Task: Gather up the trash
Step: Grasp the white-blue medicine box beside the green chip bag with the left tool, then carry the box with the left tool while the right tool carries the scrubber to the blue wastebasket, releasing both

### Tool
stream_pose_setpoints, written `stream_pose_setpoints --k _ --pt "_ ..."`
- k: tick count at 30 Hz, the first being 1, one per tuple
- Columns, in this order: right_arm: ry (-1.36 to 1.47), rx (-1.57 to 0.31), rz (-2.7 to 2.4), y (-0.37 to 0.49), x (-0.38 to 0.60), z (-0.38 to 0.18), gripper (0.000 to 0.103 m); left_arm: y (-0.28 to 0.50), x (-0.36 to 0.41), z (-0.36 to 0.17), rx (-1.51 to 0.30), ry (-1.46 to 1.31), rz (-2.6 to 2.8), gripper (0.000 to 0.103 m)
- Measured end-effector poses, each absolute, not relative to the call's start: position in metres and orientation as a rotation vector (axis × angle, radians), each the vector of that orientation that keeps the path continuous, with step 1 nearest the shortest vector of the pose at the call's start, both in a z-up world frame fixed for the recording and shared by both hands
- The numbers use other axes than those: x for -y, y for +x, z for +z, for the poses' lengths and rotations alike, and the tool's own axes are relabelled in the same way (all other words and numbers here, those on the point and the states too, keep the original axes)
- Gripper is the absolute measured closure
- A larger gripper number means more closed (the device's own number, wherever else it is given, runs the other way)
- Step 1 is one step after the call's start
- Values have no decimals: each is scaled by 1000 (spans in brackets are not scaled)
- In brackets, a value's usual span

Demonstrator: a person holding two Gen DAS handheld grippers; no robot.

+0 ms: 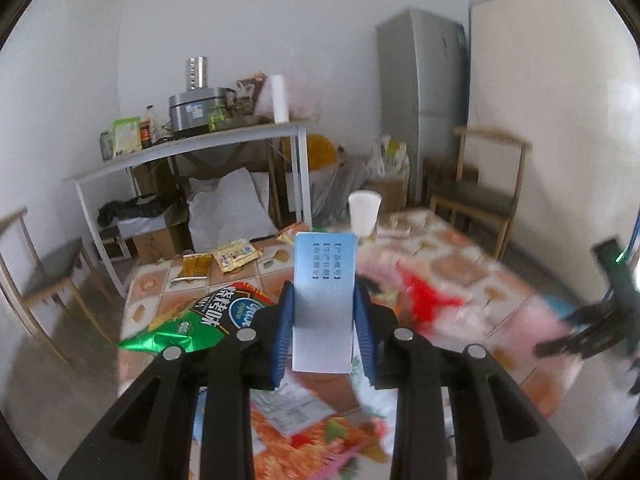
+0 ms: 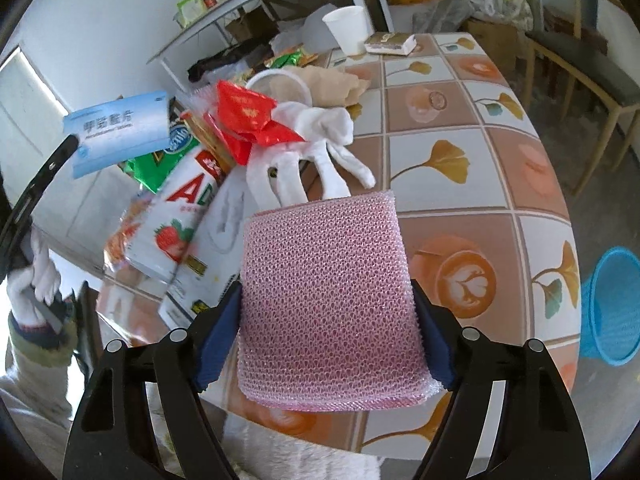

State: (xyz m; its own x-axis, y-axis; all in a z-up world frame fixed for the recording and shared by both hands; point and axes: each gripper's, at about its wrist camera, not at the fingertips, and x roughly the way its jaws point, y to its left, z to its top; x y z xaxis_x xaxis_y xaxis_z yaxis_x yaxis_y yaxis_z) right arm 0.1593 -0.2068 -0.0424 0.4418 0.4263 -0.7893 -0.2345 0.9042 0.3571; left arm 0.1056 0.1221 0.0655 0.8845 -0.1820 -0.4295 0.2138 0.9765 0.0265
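My left gripper is shut on a light blue medicine box and holds it above the table; the same box shows at the left of the right wrist view. My right gripper is shut on a pink mesh sponge pad above the tiled tablecloth. A heap of trash lies on the table: a red wrapper, white gloves, a strawberry milk carton, a green snack bag, brown paper.
A white paper cup and a small flat box stand at the table's far end. A blue mesh basket sits on the floor to the right. Wooden chairs and a white side table stand beyond.
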Motion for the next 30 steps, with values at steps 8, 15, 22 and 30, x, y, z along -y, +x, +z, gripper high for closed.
stream_pose_setpoints --k 8,15,22,30 --pt "294 -1034 412 156 221 -34 29 61 -117 89 -318 -59 -207 75" --pt "357 -958 413 150 230 1 29 44 -97 106 -257 -108 -272 75" --pt "409 -875 433 146 236 32 29 40 -79 120 -235 -134 -338 75" --pt "455 -837 462 146 239 45 29 40 -63 135 -214 -161 -371 75"
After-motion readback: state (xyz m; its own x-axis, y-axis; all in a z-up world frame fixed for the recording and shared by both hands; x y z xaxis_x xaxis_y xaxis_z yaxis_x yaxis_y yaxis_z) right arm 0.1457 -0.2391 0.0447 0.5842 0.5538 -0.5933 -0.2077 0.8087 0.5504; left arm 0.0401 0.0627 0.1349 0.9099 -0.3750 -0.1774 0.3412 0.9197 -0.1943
